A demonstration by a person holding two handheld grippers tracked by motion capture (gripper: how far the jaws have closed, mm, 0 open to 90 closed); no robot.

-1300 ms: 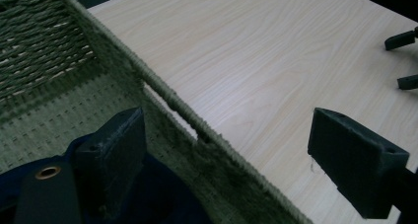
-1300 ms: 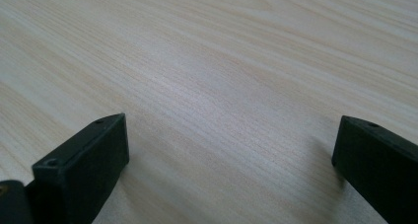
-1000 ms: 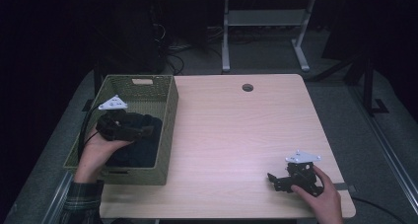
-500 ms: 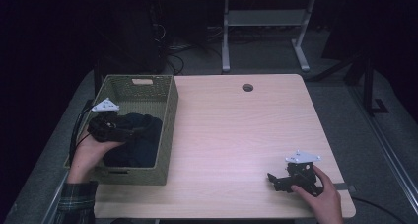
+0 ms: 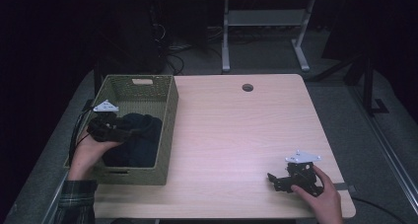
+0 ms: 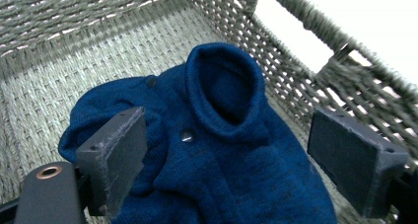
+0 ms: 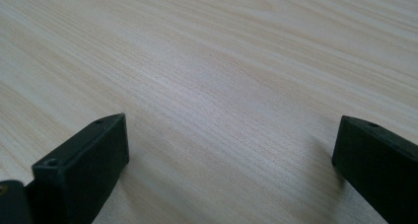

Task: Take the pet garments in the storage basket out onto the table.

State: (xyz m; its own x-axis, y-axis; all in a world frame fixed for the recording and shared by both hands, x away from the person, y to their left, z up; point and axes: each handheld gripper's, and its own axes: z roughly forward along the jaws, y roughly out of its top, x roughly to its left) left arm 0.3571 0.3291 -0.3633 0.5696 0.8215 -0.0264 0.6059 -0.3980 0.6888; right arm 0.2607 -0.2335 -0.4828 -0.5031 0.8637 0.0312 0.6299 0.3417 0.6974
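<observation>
Left gripper view gives me the best look at the garment (image 6: 212, 155): a deep blue knitted piece, bunched up, with a ribbed rolled collar standing open and two small dark buttons showing on the front. It lies on the woven floor of the basket (image 6: 98, 51), near the wall with the handle cutout. My left gripper (image 6: 246, 160) has its jaws spread wide either side of the knit, one pad over the left part of the fabric, the other by the basket wall; I cannot tell whether either pad touches the cloth, and nothing is clamped.

From the high view the garment (image 5: 138, 140) reads only as a dark heap with no collar or buttons to make out, but I can place things: the olive-green basket (image 5: 167, 130) sits at the left edge of the surface (image 5: 236, 135), stretching toward the near left corner, and the garment fills its near half. My left gripper (image 5: 130, 132) reaches in over the basket's left wall. My right gripper (image 5: 271, 178) rests near the near right corner of the surface, well apart from the basket.

Right gripper view shows pale wood grain between two widely parted jaws, holding nothing.
</observation>
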